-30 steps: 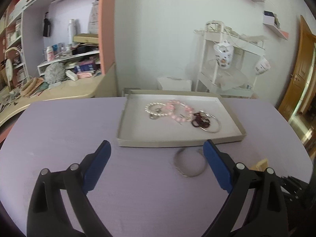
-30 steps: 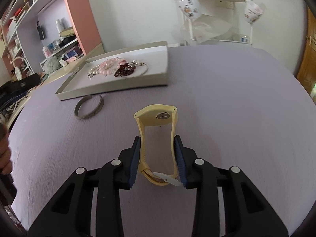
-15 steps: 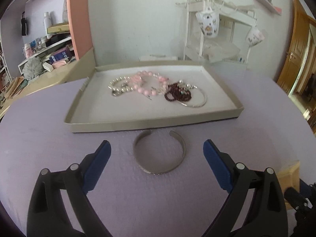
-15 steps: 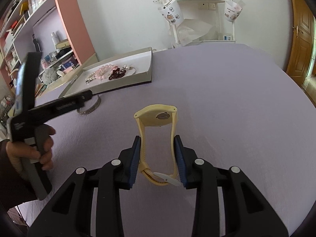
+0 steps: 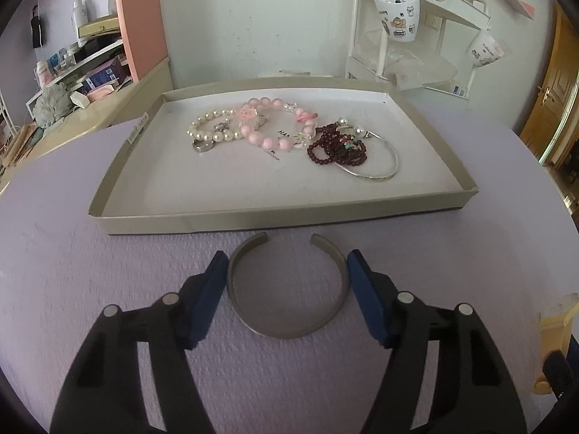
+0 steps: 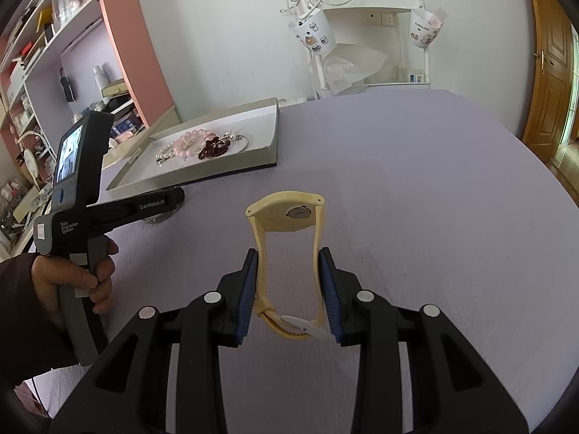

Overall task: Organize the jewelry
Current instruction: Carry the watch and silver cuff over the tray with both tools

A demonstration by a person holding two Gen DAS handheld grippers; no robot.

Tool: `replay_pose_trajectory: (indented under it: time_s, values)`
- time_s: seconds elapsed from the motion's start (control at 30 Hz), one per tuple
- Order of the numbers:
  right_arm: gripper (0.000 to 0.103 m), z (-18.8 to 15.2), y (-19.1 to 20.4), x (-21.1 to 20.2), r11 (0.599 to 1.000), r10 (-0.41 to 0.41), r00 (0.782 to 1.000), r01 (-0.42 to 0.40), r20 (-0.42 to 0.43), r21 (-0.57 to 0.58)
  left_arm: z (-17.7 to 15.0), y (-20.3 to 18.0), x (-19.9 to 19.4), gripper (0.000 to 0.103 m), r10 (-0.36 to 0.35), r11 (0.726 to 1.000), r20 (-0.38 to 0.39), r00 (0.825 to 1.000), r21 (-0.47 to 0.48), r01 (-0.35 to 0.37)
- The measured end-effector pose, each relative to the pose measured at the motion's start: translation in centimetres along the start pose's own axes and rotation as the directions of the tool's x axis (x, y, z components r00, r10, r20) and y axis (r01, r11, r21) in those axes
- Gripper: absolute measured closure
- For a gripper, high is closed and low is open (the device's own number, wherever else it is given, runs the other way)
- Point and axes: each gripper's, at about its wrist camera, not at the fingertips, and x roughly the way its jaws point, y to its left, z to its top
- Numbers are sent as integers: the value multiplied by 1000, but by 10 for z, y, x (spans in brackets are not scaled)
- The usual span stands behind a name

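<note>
Jewelry lies sorted in a shallow beige cardboard tray (image 5: 224, 221) on a lavender cloth-covered surface (image 5: 90, 289): a white pearl bracelet (image 5: 213, 132), a glossy pink bead bracelet (image 5: 275, 126), a dark red bead strand (image 5: 336, 148) and a thin silver bangle (image 5: 383, 166). Just in front of the tray's near wall, a flat open-ended grey metal cuff (image 5: 289, 289) lies between the blue-padded jaws of the left claw (image 5: 286, 298), which are closing around it, pads beside its sides and not yet pressing. The right claw (image 6: 287, 291) is clamped on the looped strap of a pale yellow plastic wristwatch (image 6: 286, 213), well apart from the tray.
</note>
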Motion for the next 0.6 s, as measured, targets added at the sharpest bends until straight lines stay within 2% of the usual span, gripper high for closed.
replay_pose_trajectory:
  time_s: [0.37,0.6]
  values:
    - [68,15,19,2,999,16,1000,-16,8,-38,-3,14,-27,37,-9,1000,57,998,14,8]
    - [68,39,41,6,996,52,998,-50,29,-74,14,38,-58,37,15,1000,123,992,-8,-14]
